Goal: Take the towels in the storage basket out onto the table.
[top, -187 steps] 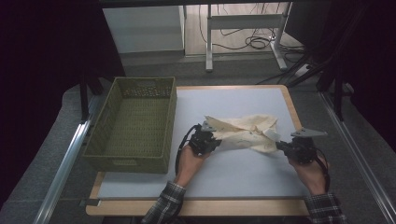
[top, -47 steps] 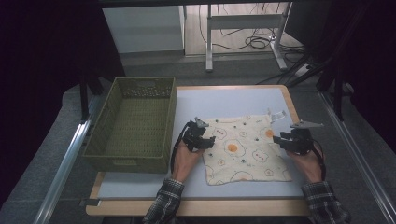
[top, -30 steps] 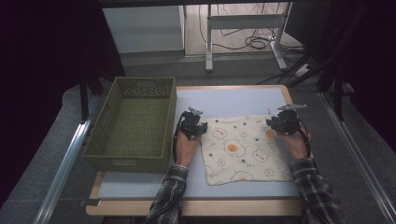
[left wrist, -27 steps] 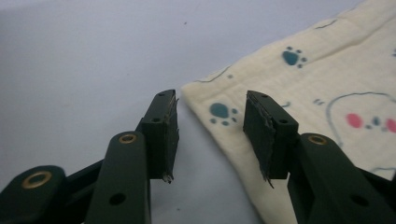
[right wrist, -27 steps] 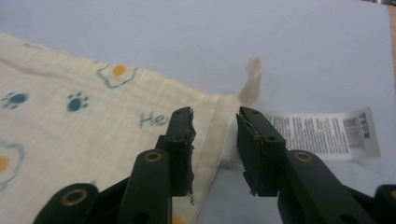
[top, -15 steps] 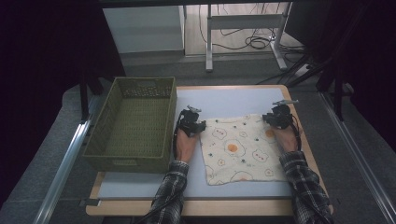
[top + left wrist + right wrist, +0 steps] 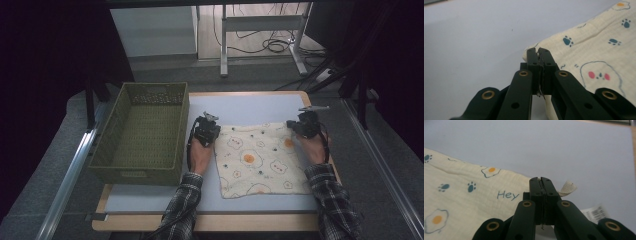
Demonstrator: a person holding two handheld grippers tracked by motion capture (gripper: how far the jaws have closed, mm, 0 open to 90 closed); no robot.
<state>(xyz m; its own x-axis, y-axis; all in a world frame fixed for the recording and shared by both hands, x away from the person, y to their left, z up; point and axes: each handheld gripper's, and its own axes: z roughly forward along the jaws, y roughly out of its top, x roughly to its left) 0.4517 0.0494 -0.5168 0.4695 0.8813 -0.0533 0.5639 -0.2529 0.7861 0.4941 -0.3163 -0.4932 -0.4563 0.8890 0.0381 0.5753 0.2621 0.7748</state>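
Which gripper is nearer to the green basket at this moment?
Left. The left gripper pinches the cloth's far left corner, just beside the green basket's right wall. The right gripper pinches the far right corner, a full cloth width farther away.

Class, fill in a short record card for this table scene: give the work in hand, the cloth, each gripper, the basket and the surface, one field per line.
Work in hand: a printed cloth lies spread flat, gripped at its two far corners
Cloth print: fried eggs, paw prints, the word "Hey"
Left gripper: jaws have just closed, shut on the cloth's far left corner
Right gripper: jaws have just closed, shut on the far right corner, beside a loop tag
Basket: green, woven, left of the cloth
Surface: pale table
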